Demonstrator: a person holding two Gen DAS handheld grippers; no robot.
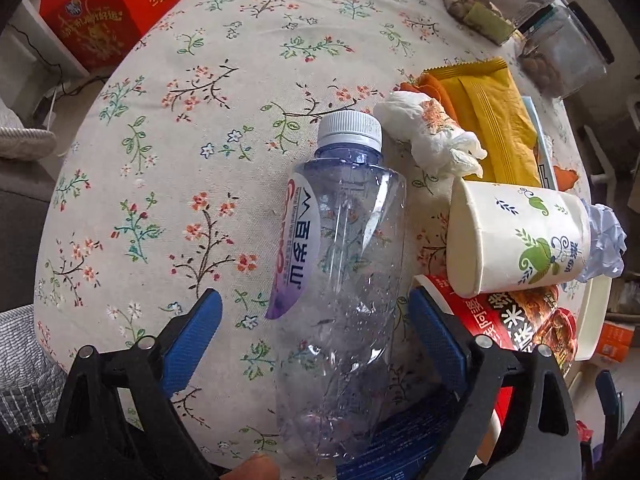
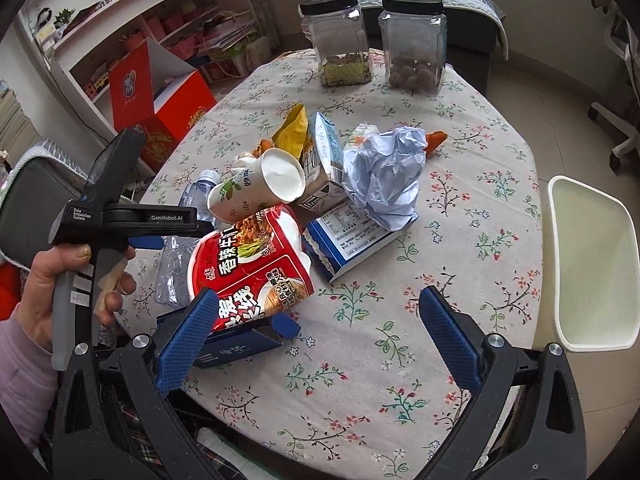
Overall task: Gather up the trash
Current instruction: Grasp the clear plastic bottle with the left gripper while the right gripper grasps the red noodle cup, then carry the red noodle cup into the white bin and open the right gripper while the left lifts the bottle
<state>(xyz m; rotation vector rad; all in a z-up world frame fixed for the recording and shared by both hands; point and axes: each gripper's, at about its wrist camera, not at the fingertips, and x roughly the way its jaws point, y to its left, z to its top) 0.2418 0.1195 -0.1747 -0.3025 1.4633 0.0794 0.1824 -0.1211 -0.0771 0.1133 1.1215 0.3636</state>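
Observation:
A clear empty plastic bottle with a white cap lies on the flowered tablecloth, between the open blue fingers of my left gripper; the right finger is close to it, the left one apart. To its right lie a paper cup, a red noodle bowl, a crumpled tissue and a yellow wrapper. In the right wrist view my right gripper is open and empty above the table's near edge, its left finger next to the noodle bowl. The crumpled paper, cup and bottle show there too.
A white bin stands off the table's right edge. Two black-lidded clear jars stand at the far edge. A blue and white carton and a dark blue box lie by the pile. A red gift box stands left.

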